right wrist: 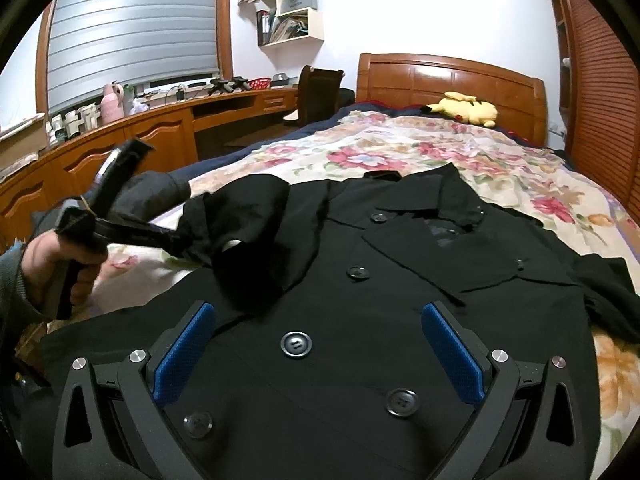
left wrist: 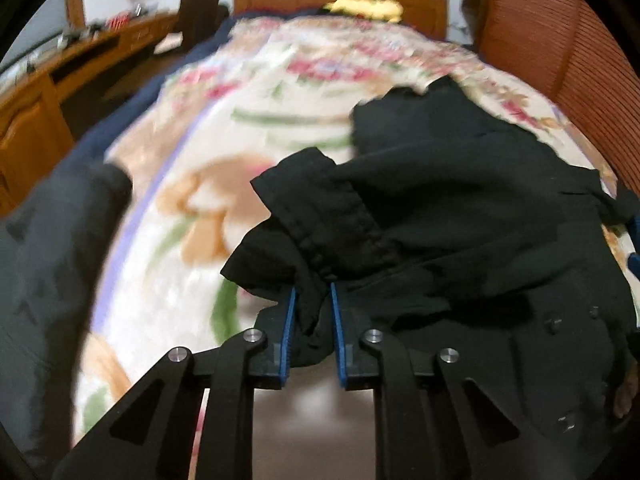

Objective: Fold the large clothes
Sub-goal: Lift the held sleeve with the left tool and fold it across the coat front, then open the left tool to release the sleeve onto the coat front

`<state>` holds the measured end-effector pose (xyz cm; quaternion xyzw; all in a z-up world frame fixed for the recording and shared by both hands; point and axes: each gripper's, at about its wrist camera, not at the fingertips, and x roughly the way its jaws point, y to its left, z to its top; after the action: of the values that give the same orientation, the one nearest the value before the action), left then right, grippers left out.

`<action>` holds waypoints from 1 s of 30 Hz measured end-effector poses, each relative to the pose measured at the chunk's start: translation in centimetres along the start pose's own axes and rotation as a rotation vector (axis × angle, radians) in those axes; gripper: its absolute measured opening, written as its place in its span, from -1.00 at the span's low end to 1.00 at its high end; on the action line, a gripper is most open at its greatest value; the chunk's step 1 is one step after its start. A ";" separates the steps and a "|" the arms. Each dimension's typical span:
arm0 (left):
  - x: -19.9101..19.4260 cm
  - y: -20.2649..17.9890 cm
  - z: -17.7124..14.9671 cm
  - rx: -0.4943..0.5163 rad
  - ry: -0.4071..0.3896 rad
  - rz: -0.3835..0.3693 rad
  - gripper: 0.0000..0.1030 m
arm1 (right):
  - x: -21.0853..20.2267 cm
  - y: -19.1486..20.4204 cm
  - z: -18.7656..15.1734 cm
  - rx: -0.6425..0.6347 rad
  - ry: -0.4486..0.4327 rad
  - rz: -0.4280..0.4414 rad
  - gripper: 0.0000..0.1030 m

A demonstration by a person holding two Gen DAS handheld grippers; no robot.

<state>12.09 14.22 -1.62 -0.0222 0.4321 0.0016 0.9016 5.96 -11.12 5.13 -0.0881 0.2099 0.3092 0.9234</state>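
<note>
Left gripper (left wrist: 313, 292), jaws clenched on a bunched fold of the sleeve (right wrist: 248, 216) of the black coat (right wrist: 360, 320), holding it lifted above the coat front. Right gripper (right wrist: 320, 344), jaws spread wide and grasping nothing, poised over the buttoned front. The coat lies face up on the floral blanket (right wrist: 400, 148) covering the bed, collar toward the wooden headboard (right wrist: 448, 76).

No legible text or labels.
</note>
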 end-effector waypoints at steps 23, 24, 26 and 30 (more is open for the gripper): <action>-12.2 -19.4 0.1 0.303 -0.249 -0.223 -0.67 | -13.8 -3.8 -4.4 0.129 -0.017 -0.302 0.99; -12.4 -19.9 -0.1 0.312 -0.255 -0.229 -0.67 | -14.2 -3.4 -4.5 0.122 -0.014 -0.309 0.99; -12.9 -20.8 -0.5 0.322 -0.264 -0.242 -0.68 | -15.0 -2.9 -4.3 0.113 -0.012 -0.320 0.99; -13.8 -21.8 -1.2 0.328 -0.273 -0.262 -0.67 | -16.6 -1.9 -3.8 0.104 -0.015 -0.328 0.99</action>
<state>2.98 -7.42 9.19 0.0688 0.2944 -0.1825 0.9356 -6.12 -22.65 9.10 -0.0710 0.2013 0.1439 0.9663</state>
